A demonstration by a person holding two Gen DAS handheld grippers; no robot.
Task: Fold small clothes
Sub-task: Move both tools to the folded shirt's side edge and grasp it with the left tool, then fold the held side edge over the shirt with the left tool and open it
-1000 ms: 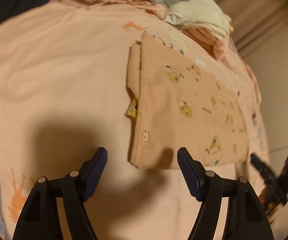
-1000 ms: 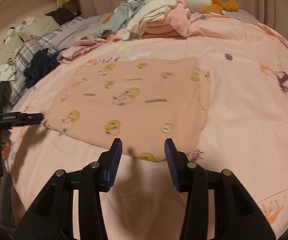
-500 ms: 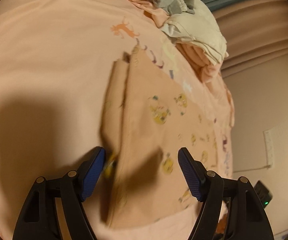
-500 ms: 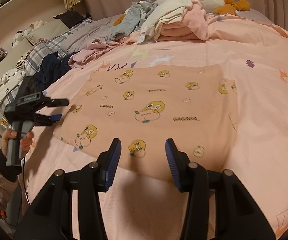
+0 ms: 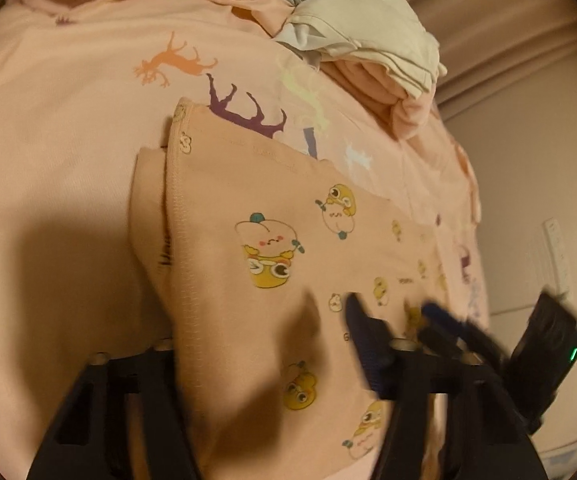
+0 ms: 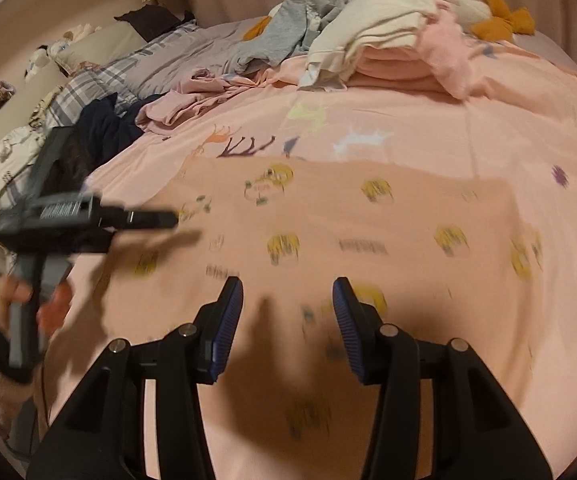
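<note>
A peach garment (image 5: 280, 208) printed with yellow cartoon ducks lies flat on the pink bed sheet (image 5: 68, 128); its folded hem runs down the left side. My left gripper (image 5: 264, 320) straddles that hem. Its left finger is hidden under the cloth, and its right pad (image 5: 362, 336) sits above it. The jaws are closing with the cloth between them and a gap still showing. In the right wrist view a hand holds the left gripper (image 6: 160, 218) at the garment's (image 6: 368, 220) left end. My right gripper (image 6: 288, 320) hovers open over the near part of the cloth, blurred.
A pile of cream, pink and grey clothes (image 6: 388, 32) sits at the back of the bed. Plaid bedding (image 6: 100, 76) and a dark navy garment (image 6: 104, 128) lie at the left. A wall with a socket plate (image 5: 554, 252) stands beyond the bed's right edge.
My left gripper moved forward onto the garment's hem, its left finger went under the cloth, and the jaws narrowed. My right gripper advanced from the near edge to over the cloth.
</note>
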